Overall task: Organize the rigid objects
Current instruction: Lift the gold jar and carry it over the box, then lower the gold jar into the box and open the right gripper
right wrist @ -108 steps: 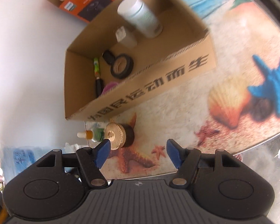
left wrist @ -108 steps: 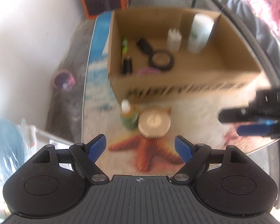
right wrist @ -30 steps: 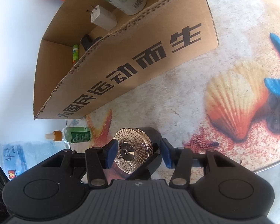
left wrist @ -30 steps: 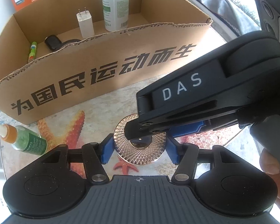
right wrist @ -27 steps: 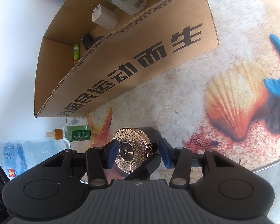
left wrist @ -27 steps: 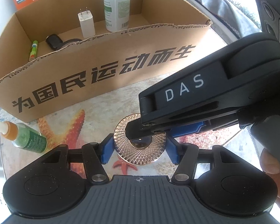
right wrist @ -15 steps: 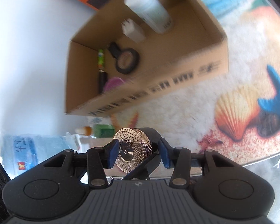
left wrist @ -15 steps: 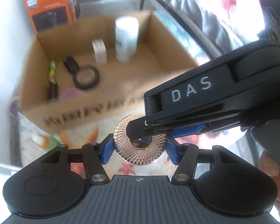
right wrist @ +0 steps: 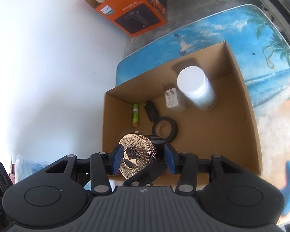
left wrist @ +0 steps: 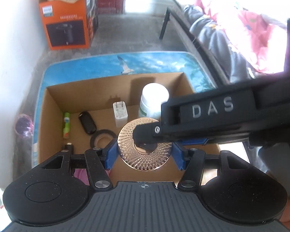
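A round jar with a gold patterned lid [left wrist: 147, 161] hangs in the air over the near part of the open cardboard box [left wrist: 54, 100]. My left gripper [left wrist: 145, 152] is shut on it, blue pads on the lid's left and right rim. My right gripper [right wrist: 143, 158] is shut on the same jar [right wrist: 134, 155], one pad on the lid's face and one behind the dark body. In the left wrist view its black arm crosses from the right, and one finger covers the lid's centre.
In the box [right wrist: 241, 96] lie a white bottle [left wrist: 154, 100], a white charger [left wrist: 120, 114], a black key fob [left wrist: 87, 122], a tape ring [left wrist: 102, 138] and a green tube [left wrist: 66, 124]. An orange carton [left wrist: 67, 25] stands on the floor. A cot with bedding [left wrist: 232, 38] runs along the right.
Both grippers have risen together with the jar, from the table in front of the box to above its open top. The green bottle has dropped out of view.
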`<state>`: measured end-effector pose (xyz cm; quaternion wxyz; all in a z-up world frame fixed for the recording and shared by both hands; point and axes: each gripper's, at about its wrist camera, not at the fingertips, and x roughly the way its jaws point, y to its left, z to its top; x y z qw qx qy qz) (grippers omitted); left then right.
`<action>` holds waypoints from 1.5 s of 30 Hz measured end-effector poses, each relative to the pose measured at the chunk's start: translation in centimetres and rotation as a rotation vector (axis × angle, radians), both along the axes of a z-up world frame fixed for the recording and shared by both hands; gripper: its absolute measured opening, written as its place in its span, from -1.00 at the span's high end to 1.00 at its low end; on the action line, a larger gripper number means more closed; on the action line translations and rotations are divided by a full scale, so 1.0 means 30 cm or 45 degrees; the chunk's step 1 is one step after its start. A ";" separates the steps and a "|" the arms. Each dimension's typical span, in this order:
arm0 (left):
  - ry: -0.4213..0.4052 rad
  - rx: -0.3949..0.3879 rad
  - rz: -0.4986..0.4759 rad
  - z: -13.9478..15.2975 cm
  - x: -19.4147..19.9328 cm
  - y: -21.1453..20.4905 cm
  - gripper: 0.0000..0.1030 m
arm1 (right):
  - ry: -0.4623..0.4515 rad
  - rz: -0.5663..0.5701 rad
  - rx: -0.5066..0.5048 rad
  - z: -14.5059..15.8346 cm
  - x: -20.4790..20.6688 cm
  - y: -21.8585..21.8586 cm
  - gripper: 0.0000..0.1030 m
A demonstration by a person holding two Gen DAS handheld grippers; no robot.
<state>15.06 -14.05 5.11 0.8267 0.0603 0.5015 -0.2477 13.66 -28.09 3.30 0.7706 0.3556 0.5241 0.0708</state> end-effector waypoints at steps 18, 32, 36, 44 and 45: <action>0.430 0.112 0.100 -0.322 0.207 -0.068 -0.12 | 0.320 0.152 0.000 -0.378 0.215 -0.020 0.04; 0.367 0.171 0.090 -0.283 0.170 -0.046 -0.45 | 0.263 0.156 -0.050 -0.352 0.162 -0.001 -0.20; 0.290 0.149 0.082 -0.202 0.120 -0.027 -0.47 | 0.188 0.068 -0.043 -0.280 0.097 -0.032 -0.34; 0.104 0.059 0.040 -0.041 -0.031 0.030 -0.50 | 0.068 -0.155 -0.049 -0.123 -0.133 -0.082 -0.42; 0.089 0.047 0.039 -0.021 -0.053 0.044 -0.50 | 0.064 -0.176 -0.050 -0.108 -0.162 -0.080 -0.42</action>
